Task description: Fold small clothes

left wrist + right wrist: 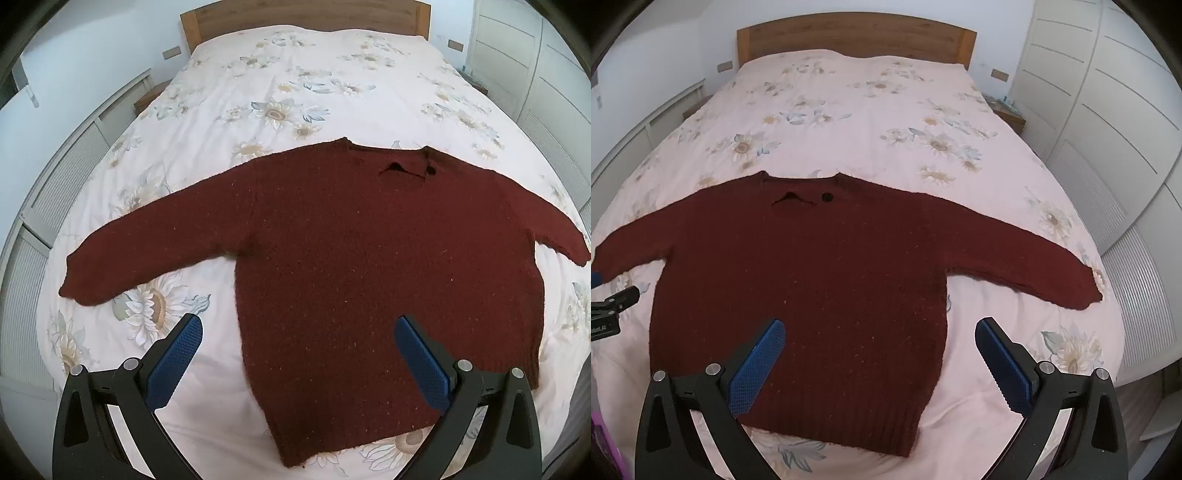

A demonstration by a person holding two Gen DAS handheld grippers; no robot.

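Note:
A dark red knitted sweater (354,258) lies flat on the bed, sleeves spread out to both sides, neck toward the headboard. It also shows in the right wrist view (812,288). My left gripper (298,328) is open and empty, hovering over the sweater's lower left side near its hem. My right gripper (880,330) is open and empty above the sweater's lower right side. The left gripper's tip (605,299) shows at the left edge of the right wrist view, next to the left sleeve's cuff.
The bed has a pale floral duvet (295,74) and a wooden headboard (857,33). White wardrobe doors (1108,129) stand along the right. Small bedside tables (1006,110) sit at the bed's head. A low white wall unit (55,192) runs along the left.

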